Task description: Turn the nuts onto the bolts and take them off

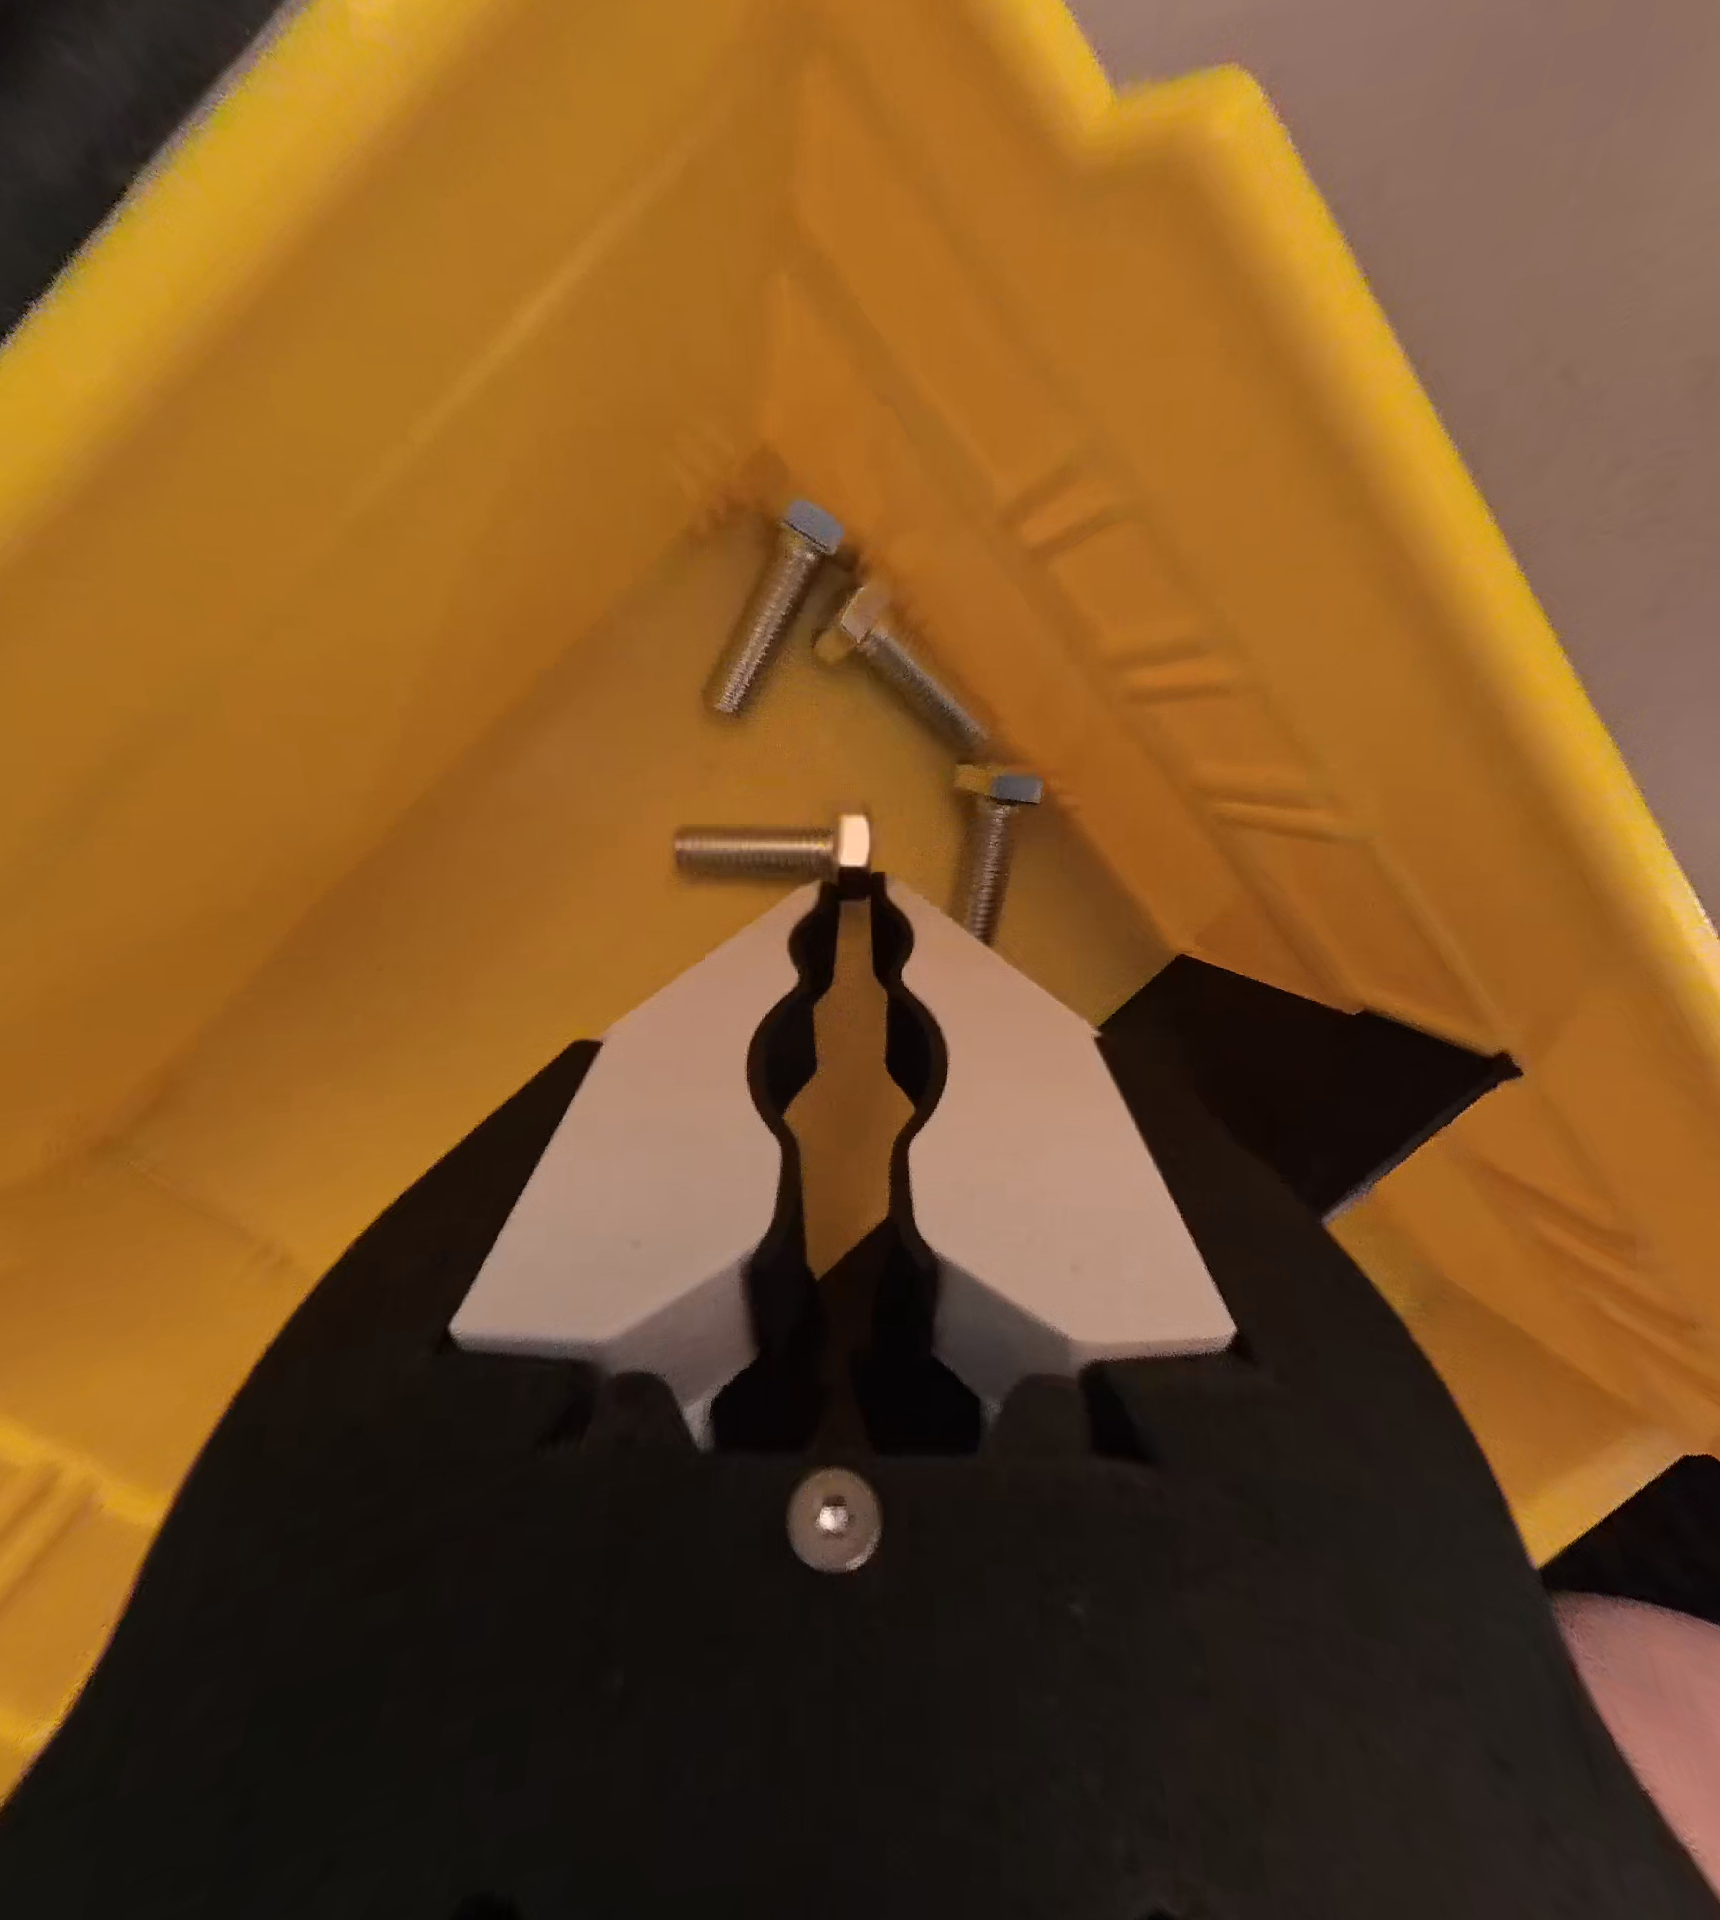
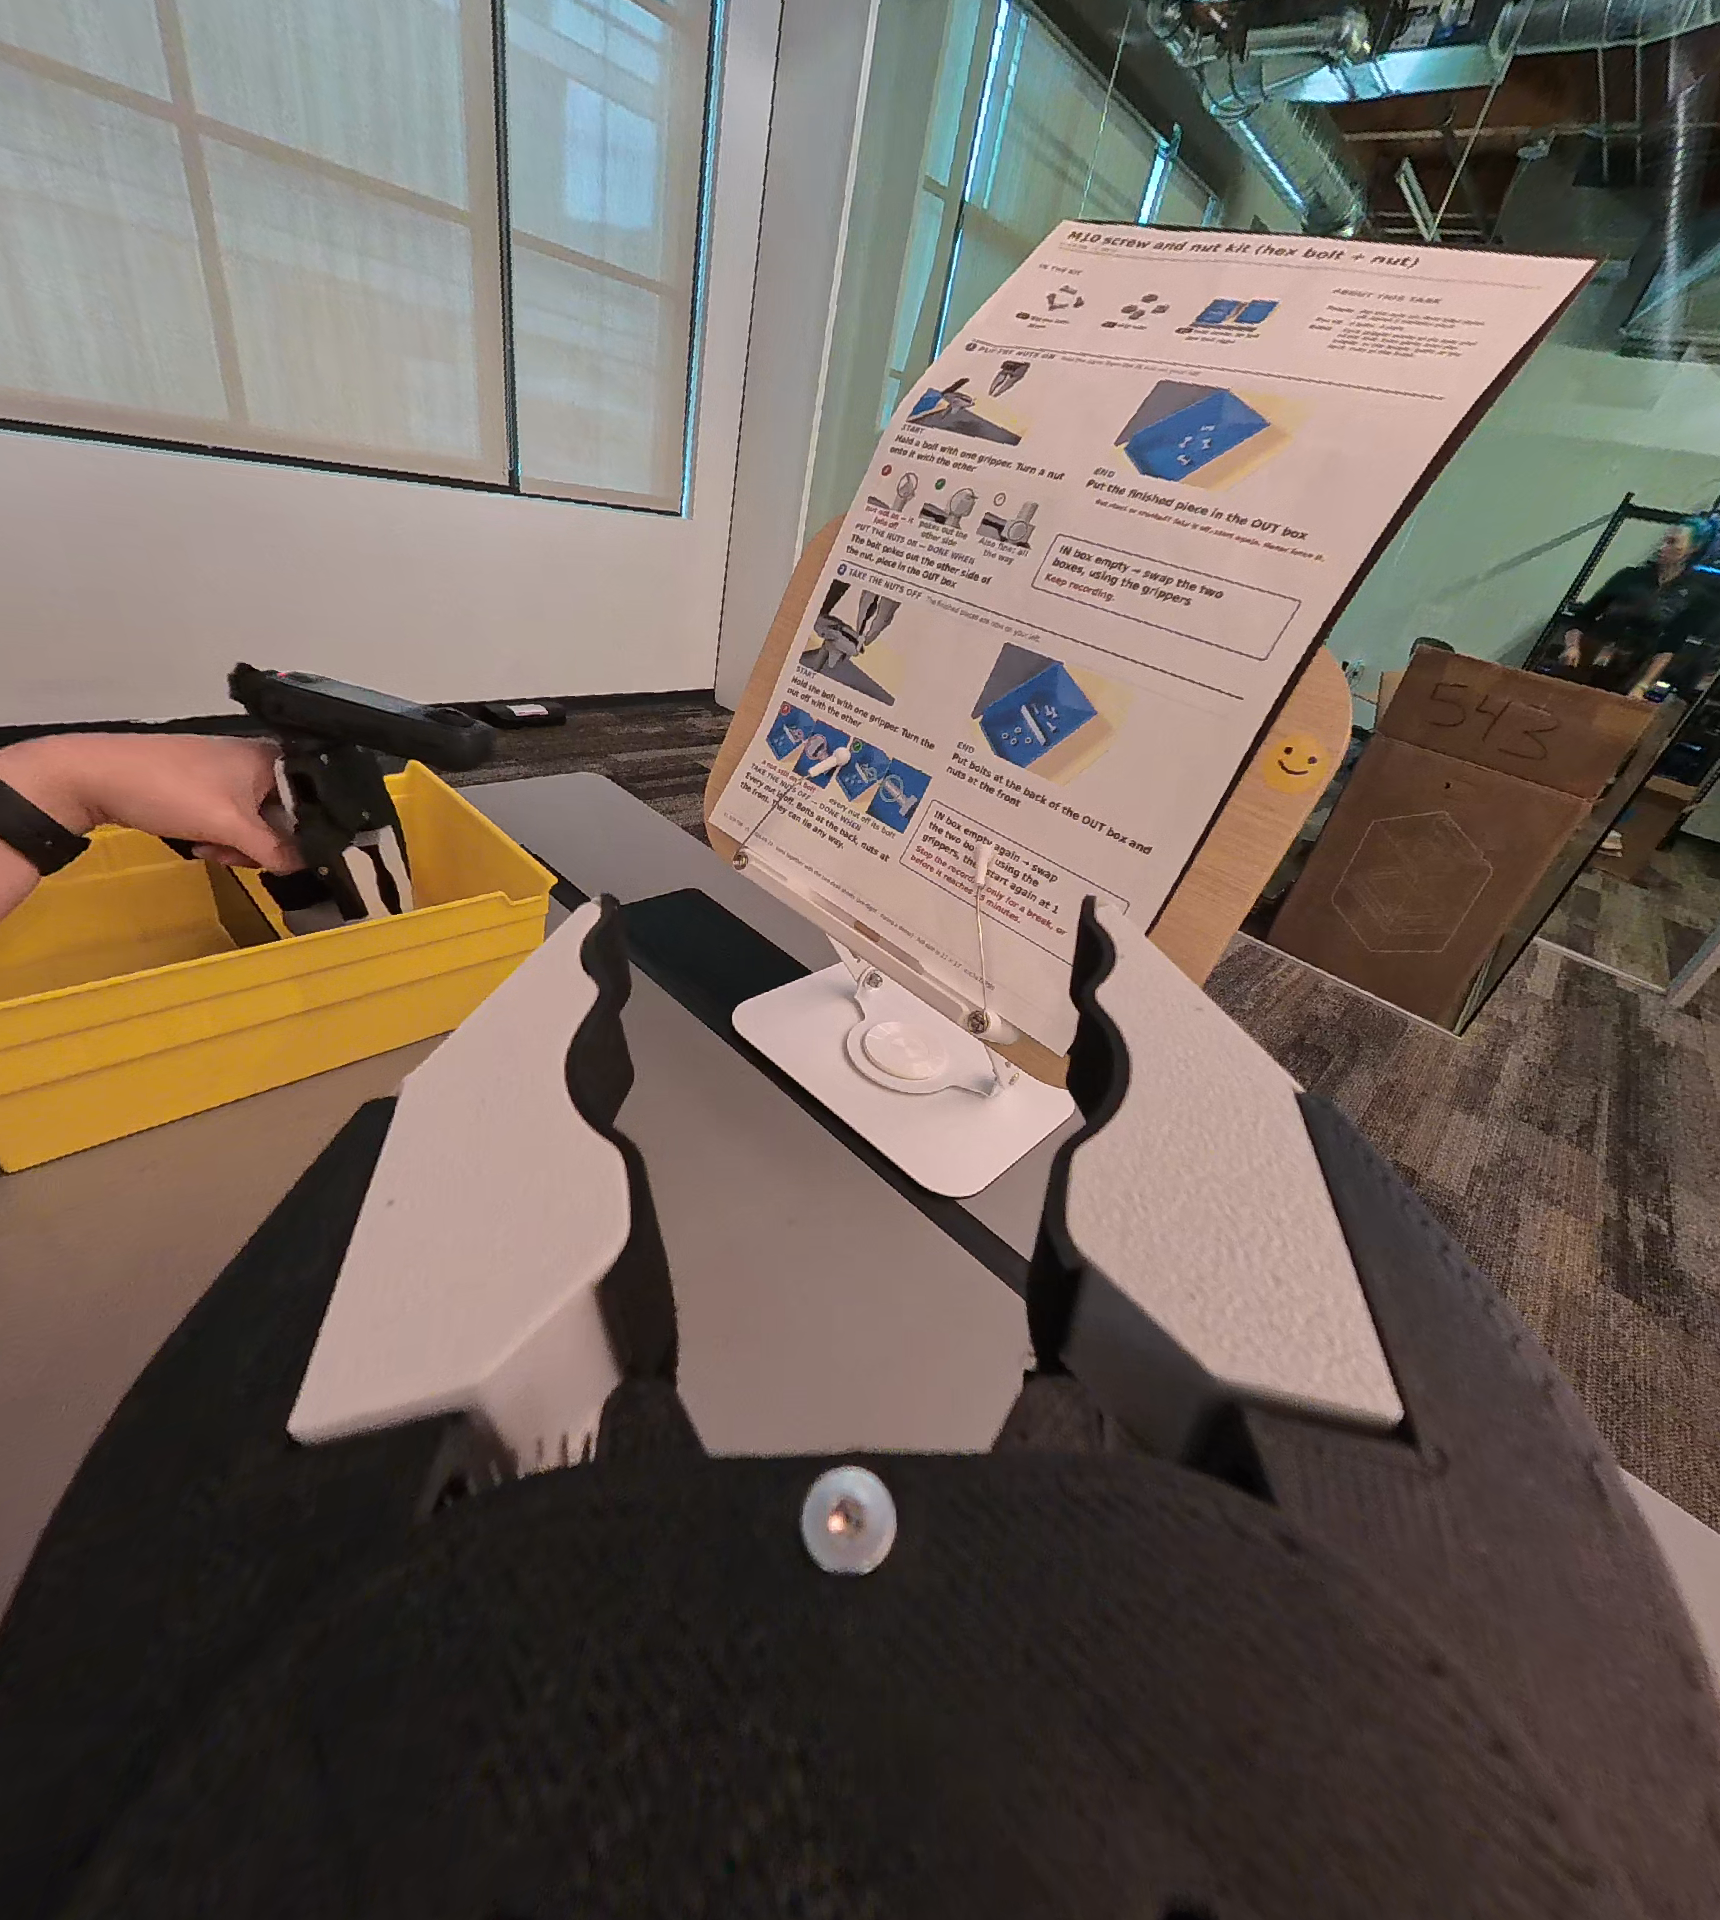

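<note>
the left claw (image 1: 854, 896) is reaching down into the yellow bin (image 1: 336, 644), and its tips are closing on the hex head of one bolt (image 1: 771, 850). the jaws are nearly together, with only the head pinched between the very tips, so the claw is grasping this bolt. the shank of the bolt is pointing to the left of the tips, lying flat across the view. three other bolts are lying free on the bin floor beyond the claw: one (image 1: 771, 613) near the far corner, one (image 1: 900, 665) just beside it along the right wall, and one (image 1: 991, 847) close to the right fingertip (image 1: 913, 920), not touching it as far as i can tell. no nut is showing on any of these bolts.

the right claw (image 2: 845, 925) is hovering above the grey table (image 2: 835, 1299), released, with its jaws standing wide apart and nothing between them. it is well apart from the bin (image 2: 212, 1018), which is sitting to its left on the table. in this view a hand (image 2: 160, 800) is holding the left claw (image 2: 357, 862) inside the bin. ahead of the right claw a printed sheet (image 2: 1095, 623) is standing on a white stand (image 2: 908, 1091).
</note>
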Motion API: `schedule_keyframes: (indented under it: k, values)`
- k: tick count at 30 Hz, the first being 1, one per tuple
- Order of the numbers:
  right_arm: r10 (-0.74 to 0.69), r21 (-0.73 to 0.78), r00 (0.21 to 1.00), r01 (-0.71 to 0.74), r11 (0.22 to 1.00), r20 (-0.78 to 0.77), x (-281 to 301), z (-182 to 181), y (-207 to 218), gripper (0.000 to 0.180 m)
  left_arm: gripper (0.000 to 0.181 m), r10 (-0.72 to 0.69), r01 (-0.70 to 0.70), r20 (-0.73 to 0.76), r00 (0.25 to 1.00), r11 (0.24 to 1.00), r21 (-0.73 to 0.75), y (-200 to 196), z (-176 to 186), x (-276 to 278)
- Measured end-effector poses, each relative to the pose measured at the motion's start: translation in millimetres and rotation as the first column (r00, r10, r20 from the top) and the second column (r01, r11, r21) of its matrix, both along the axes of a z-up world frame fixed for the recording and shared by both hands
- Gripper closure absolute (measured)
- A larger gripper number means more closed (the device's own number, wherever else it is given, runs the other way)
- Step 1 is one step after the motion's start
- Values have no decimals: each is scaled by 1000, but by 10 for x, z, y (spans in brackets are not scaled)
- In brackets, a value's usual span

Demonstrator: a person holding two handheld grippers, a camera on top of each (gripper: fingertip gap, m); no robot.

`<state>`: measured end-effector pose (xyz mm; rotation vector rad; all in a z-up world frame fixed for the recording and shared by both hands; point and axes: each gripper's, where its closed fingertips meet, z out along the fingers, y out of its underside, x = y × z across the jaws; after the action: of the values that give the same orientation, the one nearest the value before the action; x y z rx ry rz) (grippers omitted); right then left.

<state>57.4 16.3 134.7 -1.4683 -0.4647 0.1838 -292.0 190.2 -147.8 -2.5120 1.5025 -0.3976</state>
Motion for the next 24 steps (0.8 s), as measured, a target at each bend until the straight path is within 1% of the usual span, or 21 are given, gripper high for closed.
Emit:
schedule_keyframes:
  k: [5, 8, 15, 18, 20, 22, 24]
  values:
    - [0, -4, 1000, 0, 1000, 1, -5, -10, 8, 95, 176, 4, -4, -11, 1000, 1000, 3, -11, 22, -36]
    - [-1, -2, 1000, 1, 1000, 5, -1, -8, 4, 95, 176, 12, -12, 14, 1000, 1000, -4, -21, 68, -25]
    - [4, -3, 1000, -4, 1000, -3, -4, -7, 8, 95, 176, 21, -28, 84, 996, 997, 74, -8, 375, -68]
    - [17, -10, 1000, -17, 1000, 3, -72, -30, 32, 95, 176, 22, -42, 126, 992, 987, 157, -25, 671, -105]
    - [52, -21, 999, -52, 998, -2, -190, -65, 63, 95, 176, -20, -26, 214, 977, 977, 211, -130, 989, -5]
    - [120, -41, 993, -121, 992, -22, -392, -125, 105, 95, 176, -129, 36, 324, 937, 960, 278, -348, 1367, 216]
    - [207, -79, 975, -214, 974, -84, -652, -216, 159, 95, 176, -289, 135, 396, 872, 918, 373, -668, 1720, 497]
